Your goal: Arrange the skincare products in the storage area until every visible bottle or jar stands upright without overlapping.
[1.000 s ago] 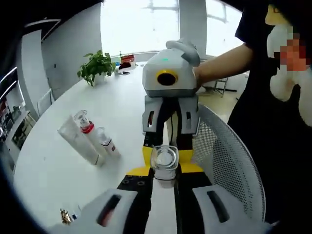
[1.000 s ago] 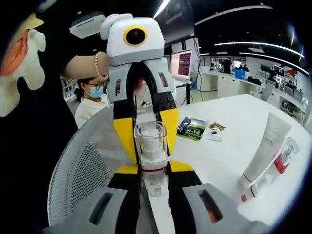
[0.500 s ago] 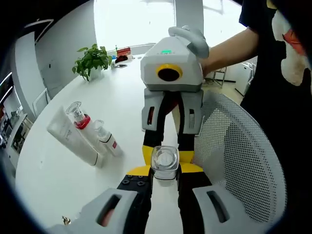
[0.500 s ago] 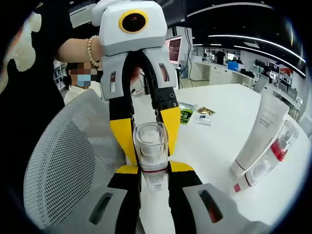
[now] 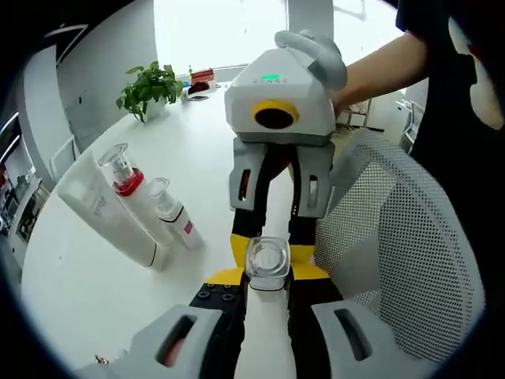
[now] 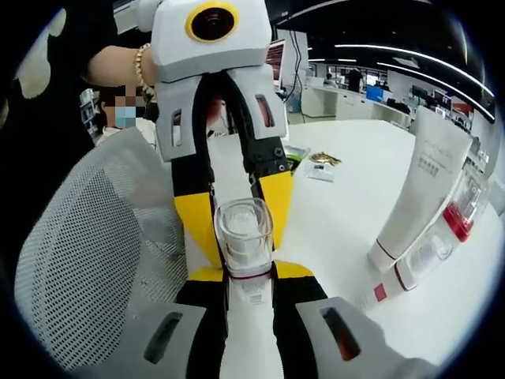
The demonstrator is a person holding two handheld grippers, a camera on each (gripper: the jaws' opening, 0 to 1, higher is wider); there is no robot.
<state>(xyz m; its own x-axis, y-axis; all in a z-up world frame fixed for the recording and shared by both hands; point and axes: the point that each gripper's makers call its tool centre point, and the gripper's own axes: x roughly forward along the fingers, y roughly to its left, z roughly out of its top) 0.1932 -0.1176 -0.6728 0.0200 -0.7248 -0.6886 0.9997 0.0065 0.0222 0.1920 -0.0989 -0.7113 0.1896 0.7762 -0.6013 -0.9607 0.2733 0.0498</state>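
Left gripper view: nearest, the left gripper (image 5: pixel 267 294) has its two jaws closed on a small bottle with a clear cap (image 5: pixel 267 264), held between the black and yellow fingertips. Facing it from the far side, the right gripper (image 5: pixel 278 170) reaches in with its yellow tips against the same bottle; a person's hand (image 5: pixel 319 55) holds its body. To the left, on the white table (image 5: pixel 87 292), a white tube (image 5: pixel 102 207), a pump bottle with a red collar (image 5: pixel 128 185) and a small clear-capped bottle (image 5: pixel 173 221) lie together, touching side by side. On the right stands a white mesh chair back (image 5: pixel 402 253). Far off, a potted plant (image 5: pixel 146 85) sits on the table near the window.

In the right gripper view, the right gripper (image 6: pixel 249 294) clamps the bottle (image 6: pixel 245 237) at its lower part, label toward the camera, while the left gripper (image 6: pixel 225 150) meets it from beyond. To the right lie the white tube (image 6: pixel 422 185) and the red-collared bottle (image 6: pixel 461 213); farther back, small packets (image 6: pixel 319 162) rest on the table.
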